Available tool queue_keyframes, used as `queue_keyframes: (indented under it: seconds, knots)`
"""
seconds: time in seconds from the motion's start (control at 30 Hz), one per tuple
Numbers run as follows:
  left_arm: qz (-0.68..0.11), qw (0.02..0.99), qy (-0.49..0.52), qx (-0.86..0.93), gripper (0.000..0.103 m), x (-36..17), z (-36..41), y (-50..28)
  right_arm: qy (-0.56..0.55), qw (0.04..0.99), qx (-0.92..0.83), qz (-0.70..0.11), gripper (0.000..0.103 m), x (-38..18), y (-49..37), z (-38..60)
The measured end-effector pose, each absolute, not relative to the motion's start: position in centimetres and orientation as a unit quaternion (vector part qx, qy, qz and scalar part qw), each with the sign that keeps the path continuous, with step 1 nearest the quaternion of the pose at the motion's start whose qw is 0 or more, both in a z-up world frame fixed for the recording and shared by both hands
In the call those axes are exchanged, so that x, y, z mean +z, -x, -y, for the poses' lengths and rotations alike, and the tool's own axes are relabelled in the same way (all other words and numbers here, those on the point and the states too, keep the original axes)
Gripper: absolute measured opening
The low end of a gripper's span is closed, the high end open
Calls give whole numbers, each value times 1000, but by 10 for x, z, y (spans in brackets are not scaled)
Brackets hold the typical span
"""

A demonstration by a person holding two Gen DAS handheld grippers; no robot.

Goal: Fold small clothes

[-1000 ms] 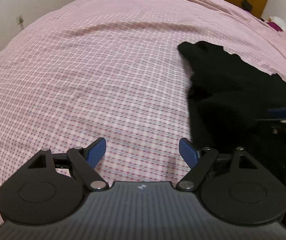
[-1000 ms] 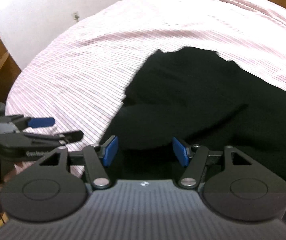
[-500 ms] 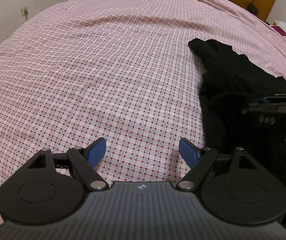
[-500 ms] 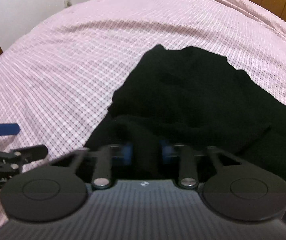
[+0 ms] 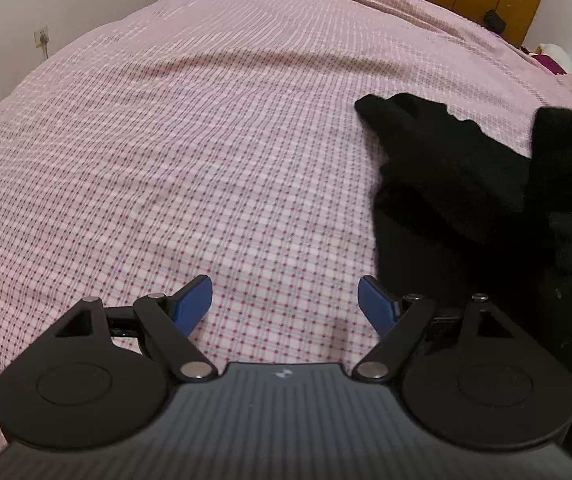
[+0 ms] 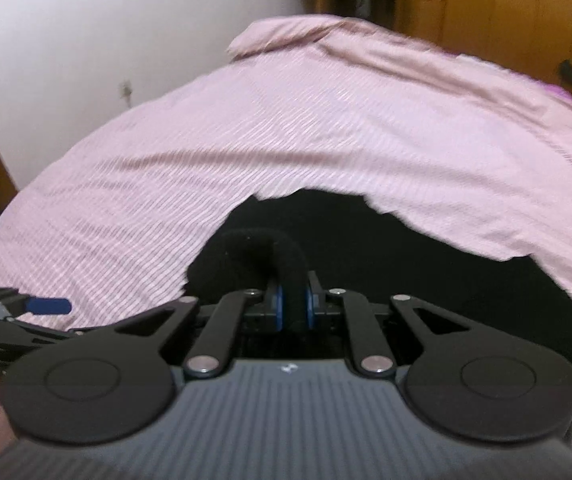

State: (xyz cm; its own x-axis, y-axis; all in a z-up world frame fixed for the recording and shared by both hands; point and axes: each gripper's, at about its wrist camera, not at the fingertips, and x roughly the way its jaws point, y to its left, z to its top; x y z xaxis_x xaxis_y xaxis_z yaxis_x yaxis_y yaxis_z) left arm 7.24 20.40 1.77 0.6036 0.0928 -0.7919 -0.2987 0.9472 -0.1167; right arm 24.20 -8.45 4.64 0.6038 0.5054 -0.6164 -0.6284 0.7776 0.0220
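only right-wrist view: black garment [image 6: 286, 252] between jaws

1 blk garment [image 5: 446, 184], 2 tools, 1 bed [image 5: 206, 120].

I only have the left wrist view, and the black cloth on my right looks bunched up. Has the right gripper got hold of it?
Observer: Yes. The right gripper is shut on a fold of the black garment; its jaws have just been closing.
Operator: How does the fabric sit in the jaws?
Observer: A thick roll of it arches up out of the jaws and bends over to the left.
Operator: How does my left gripper look from that side?
Observer: The left gripper shows at the right wrist view's left edge, over the pink bedcover and apart from the garment.
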Motion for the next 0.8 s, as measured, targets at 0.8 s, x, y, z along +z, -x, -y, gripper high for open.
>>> queue_keyframes:
  seconds: [0.8]
  knots:
    - [-437, 895, 56, 73, 83, 29, -142, -108, -13, 897, 170, -407, 20, -29, -279, 254]
